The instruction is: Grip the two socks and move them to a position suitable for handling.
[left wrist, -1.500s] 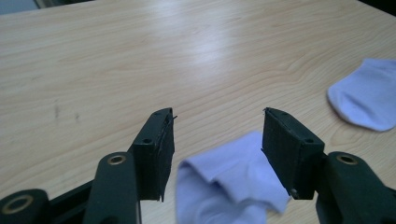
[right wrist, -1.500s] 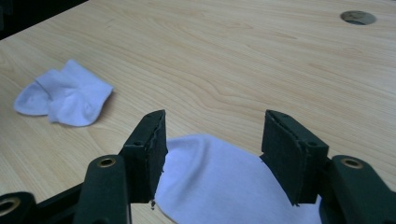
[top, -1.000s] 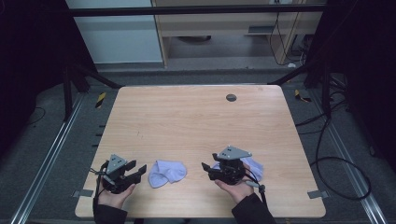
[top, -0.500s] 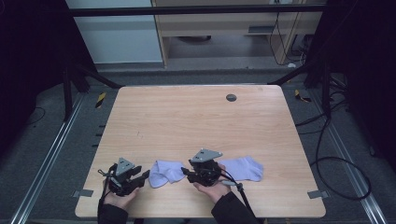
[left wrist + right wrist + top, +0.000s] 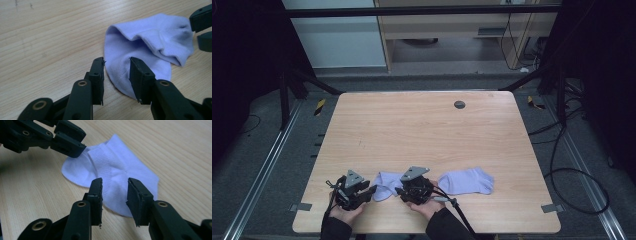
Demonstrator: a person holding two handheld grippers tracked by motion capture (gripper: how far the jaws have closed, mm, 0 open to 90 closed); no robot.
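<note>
A crumpled lilac sock (image 5: 386, 181) lies near the table's front edge, between my two grippers. My left gripper (image 5: 371, 191) comes at it from the left. In the left gripper view its jaws straddle the sock's (image 5: 140, 47) rounded near edge, and the left gripper (image 5: 116, 73) has a gap on both sides. My right gripper (image 5: 398, 191) faces it from the right, and the right gripper (image 5: 113, 195) straddles the sock's (image 5: 117, 167) other end without pressing. Both pairs of jaws have just been closing, with sock cloth between them. A second lilac sock (image 5: 466, 181) lies flat to the right.
The wooden table (image 5: 422, 130) has a dark round grommet (image 5: 459, 104) near its far edge. The left gripper's jaws (image 5: 62, 137) show at the top left of the right gripper view. Cables lie on the floor at the right.
The right gripper has moved left, away from the flat sock and over to the crumpled one. The flat sock now lies uncovered. Both pairs of jaws stand narrower than before.
</note>
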